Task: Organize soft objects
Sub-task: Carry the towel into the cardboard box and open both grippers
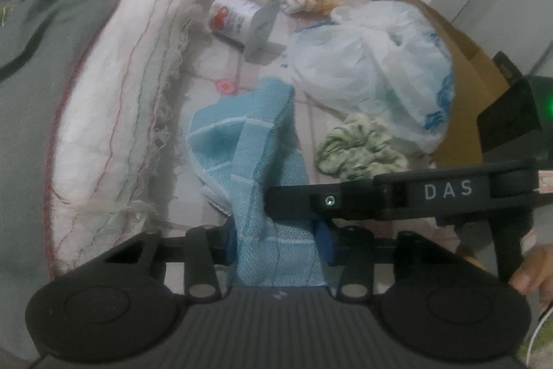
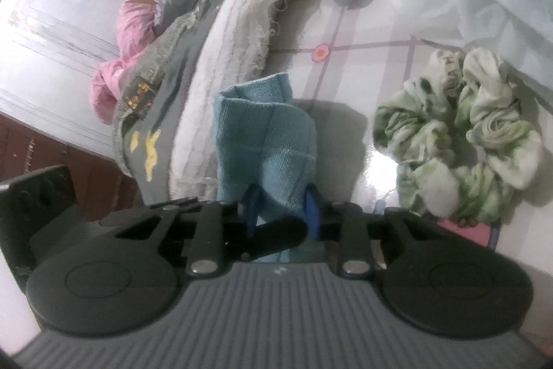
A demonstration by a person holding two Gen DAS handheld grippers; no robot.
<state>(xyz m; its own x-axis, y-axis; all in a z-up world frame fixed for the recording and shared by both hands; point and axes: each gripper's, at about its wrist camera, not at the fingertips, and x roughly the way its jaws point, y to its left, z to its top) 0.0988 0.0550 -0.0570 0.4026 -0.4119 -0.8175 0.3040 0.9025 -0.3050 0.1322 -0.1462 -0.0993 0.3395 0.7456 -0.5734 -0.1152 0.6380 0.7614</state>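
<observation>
It was a bedroom in a home: a bed with a checked sheet (image 2: 363, 33), a grey quilt (image 1: 52, 6) at upper left, and a white wardrobe door (image 2: 52, 23) beside it.

Left tongs (image 1: 278, 241) point steeply down, blue pads pressed on the blue cloth (image 1: 262, 161) bunched between them. Right tongs (image 2: 281, 206) angled less steeply, pads clamped on the same cloth from the other side. Right tongs' black finger crosses the left wrist view. A hand (image 1: 534, 268) grips there, low right.
</observation>
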